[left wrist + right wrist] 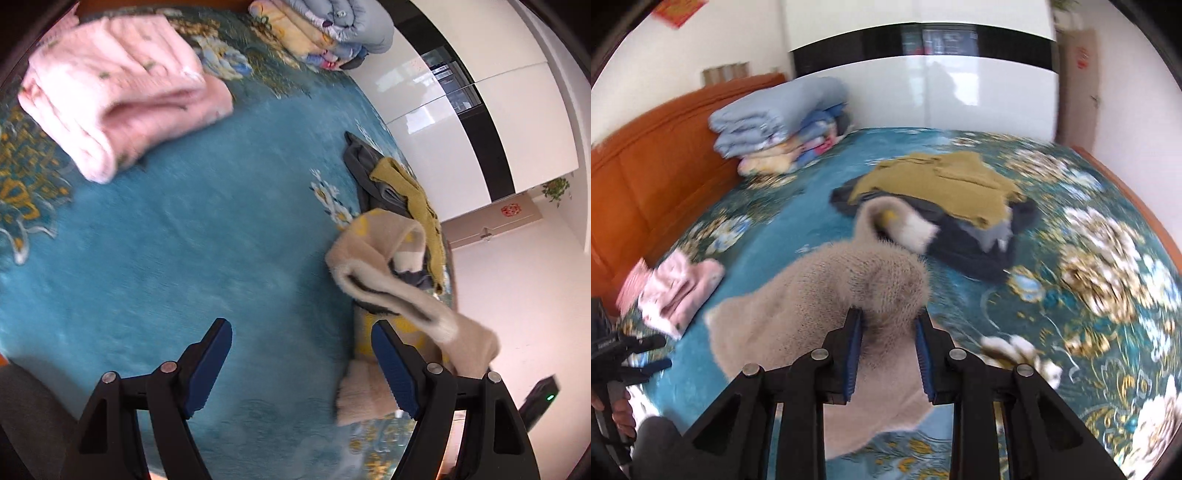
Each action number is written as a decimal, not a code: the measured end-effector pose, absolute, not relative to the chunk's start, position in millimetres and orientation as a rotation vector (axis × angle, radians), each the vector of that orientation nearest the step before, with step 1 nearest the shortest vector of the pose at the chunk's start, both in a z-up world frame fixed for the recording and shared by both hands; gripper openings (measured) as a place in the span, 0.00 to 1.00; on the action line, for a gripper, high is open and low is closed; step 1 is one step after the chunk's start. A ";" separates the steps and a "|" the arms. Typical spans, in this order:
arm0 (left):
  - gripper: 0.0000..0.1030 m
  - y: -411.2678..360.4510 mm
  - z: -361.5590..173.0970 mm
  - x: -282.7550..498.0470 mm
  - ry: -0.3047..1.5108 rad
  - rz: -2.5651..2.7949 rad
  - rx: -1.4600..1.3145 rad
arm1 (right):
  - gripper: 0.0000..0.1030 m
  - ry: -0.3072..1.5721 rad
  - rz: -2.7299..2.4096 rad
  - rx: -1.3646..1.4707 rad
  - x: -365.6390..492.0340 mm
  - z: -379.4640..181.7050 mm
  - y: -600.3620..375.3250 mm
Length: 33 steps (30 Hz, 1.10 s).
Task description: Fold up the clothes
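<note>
A fuzzy beige sweater [849, 288] hangs bunched between the jaws of my right gripper [890, 321], which is shut on it and holds it above the blue floral bed cover [768, 236]. In the left wrist view the same sweater [388, 280] dangles to the right of my left gripper [301, 332], which is open and empty over the cover [207, 236]. A folded pink garment [118, 99] lies at the upper left, also in the right wrist view [676, 291]. An olive sweater [942, 181] lies on a dark garment [971, 240].
A stack of folded quilts [775, 118] sits by the orange headboard [646, 177]. White wardrobe doors [960, 85] stand behind the bed. The left gripper [631, 354] shows at the left edge of the right wrist view. The bed's right edge [1137, 199] is near.
</note>
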<state>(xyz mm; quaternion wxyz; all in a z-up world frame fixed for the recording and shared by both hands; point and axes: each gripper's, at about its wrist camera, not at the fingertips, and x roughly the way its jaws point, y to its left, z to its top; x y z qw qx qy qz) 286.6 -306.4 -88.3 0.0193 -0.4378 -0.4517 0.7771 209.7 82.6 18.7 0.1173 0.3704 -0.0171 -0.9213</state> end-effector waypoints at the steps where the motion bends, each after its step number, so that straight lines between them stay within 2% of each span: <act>1: 0.79 -300.6 -90.8 280.7 -1.422 2.385 -1.367 | 0.26 -0.104 -2.721 1.095 207.4 17.5 99.7; 3: 0.79 -288.6 -95.8 269.9 -1.459 2.328 -1.379 | 0.23 -0.190 -2.776 1.112 201.5 15.9 130.7; 4: 0.79 -281.1 -99.1 263.1 -1.482 2.291 -1.383 | 0.16 -0.222 -2.807 1.118 197.8 15.6 144.5; 5: 0.79 -273.1 -102.8 255.7 -1.505 2.250 -1.386 | 0.01 -0.256 -2.838 1.123 194.2 15.3 158.4; 9: 0.79 -248.2 -122.6 222.7 -1.623 2.112 -1.404 | 0.00 -0.495 -2.816 1.212 182.3 1.8 210.6; 13: 0.79 -230.1 -143.2 190.6 -1.702 2.028 -1.444 | 0.01 -0.447 -2.796 1.251 194.7 -9.9 217.4; 18: 0.77 -208.9 -151.5 173.8 -1.655 1.976 -1.484 | 0.01 -0.364 -2.734 1.287 213.7 -23.5 213.1; 20: 0.67 -203.4 -151.1 171.7 -1.620 1.983 -1.496 | 0.01 -0.373 -2.728 1.317 216.7 -30.2 214.6; 22: 0.28 -202.1 -148.9 172.3 -1.575 2.028 -1.529 | 0.01 -0.417 -2.723 1.307 219.4 -29.2 213.2; 23: 0.27 -201.8 -147.2 173.3 -1.568 2.039 -1.525 | 0.01 -0.441 -2.719 1.295 221.1 -27.6 211.8; 25: 0.19 -201.5 -143.3 175.9 -1.568 2.054 -1.504 | 0.01 -0.397 -2.714 1.251 225.6 -17.0 200.9; 29: 0.15 -203.4 -122.3 183.9 -1.559 2.115 -1.451 | 0.01 -0.308 -2.704 1.164 234.0 4.6 179.2; 33: 0.14 -227.6 -76.3 210.2 -1.531 2.337 -1.284 | 0.01 -0.262 -2.685 1.087 239.7 21.9 162.7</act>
